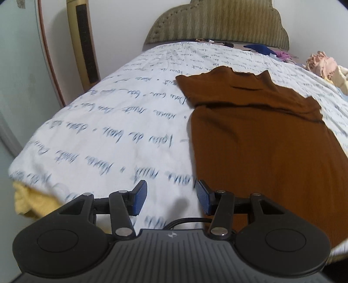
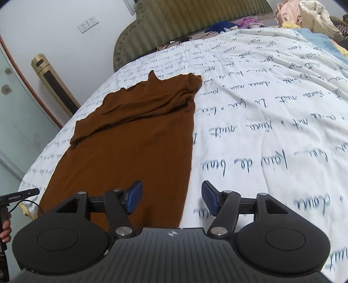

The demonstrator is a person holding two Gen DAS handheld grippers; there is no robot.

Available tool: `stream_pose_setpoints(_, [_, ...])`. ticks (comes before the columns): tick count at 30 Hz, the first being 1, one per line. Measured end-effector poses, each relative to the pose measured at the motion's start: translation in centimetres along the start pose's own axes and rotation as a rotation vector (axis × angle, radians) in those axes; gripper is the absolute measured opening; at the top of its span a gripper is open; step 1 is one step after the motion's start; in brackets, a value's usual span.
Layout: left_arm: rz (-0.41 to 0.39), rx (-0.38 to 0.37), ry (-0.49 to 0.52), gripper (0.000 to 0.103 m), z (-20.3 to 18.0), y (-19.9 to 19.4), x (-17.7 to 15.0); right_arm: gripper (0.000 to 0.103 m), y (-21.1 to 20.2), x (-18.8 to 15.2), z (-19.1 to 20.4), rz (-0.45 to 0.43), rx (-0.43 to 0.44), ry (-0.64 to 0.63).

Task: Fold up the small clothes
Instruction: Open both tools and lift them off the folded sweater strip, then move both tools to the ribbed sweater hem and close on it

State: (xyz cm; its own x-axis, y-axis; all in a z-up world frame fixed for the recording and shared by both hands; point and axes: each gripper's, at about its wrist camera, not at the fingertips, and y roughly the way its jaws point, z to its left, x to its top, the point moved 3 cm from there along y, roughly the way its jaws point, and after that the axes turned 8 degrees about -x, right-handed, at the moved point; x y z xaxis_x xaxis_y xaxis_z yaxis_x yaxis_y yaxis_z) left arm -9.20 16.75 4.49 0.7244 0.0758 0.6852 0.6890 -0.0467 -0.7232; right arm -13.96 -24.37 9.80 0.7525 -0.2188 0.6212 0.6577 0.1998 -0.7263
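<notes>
The brown garment [image 1: 267, 139] lies flat on the white printed bedspread [image 1: 108, 135], folded lengthwise into a long narrow strip, its sleeves turned inward near the far end. In the left wrist view it runs from about five o'clock up to one o'clock; in the right wrist view [image 2: 134, 139] it runs from seven o'clock up to twelve o'clock. The left gripper [image 1: 171, 200] hangs above the bedspread with its jaws spread and nothing between them, the garment's left edge just beside its right finger. The right gripper [image 2: 171, 199] also stands spread and empty, its left finger over the garment's right edge and its right finger over bare bedspread. Judgement: the lengthwise folds look done and the crosswise fold remains. Risks from here: a pinch at the near hem that catches only the top layer would let the lower layers trail and undo the side folds. A pinch taken too deep would gather the bedspread with the garment, since both are soft and lie in contact. Uneven lifting by the two grippers would skew the strip. The turned-in sleeves at the far end sit loose and wrinkled and could slip out if the cloth is dragged. Loose clothes [image 2: 304, 15] lie heaped at one o'clock in the right wrist view, well apart.
</notes>
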Motion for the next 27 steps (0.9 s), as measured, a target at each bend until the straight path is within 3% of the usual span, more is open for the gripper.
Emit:
stream_pose_setpoints(7, [-0.026,0.072,0.016,0.050,1.8,-5.1,-2.2,0.067,-3.6,-1.7,0.6,-0.060,0.017,-0.033])
stream_pose_setpoints(11, [-0.021,-0.040,-0.039,0.062,2.8,-5.9,-2.3,0.071,-4.7,-2.4,1.0,-0.081,0.031,-0.039])
stream_pose_setpoints(14, [-0.017,-0.105,-0.085,0.062,2.8,-4.7,-2.7,0.072,-4.8,-3.2,1.0,-0.075,0.032,-0.033])
stream_pose_setpoints(18, [0.048,-0.194,-0.122,0.062,1.7,-2.0,-3.5,0.072,-4.0,-4.0,0.5,-0.042,0.043,-0.007])
stream_pose_setpoints(22, [0.042,-0.224,-0.072,0.062,-0.3,-0.8,-4.2,0.072,-3.1,-4.7,0.3,-0.025,0.053,0.026])
stream_pose_setpoints(27, [0.039,-0.176,-0.024,0.062,-1.4,-0.4,-5.6,0.072,-3.1,-6.0,0.4,-0.025,0.064,0.035])
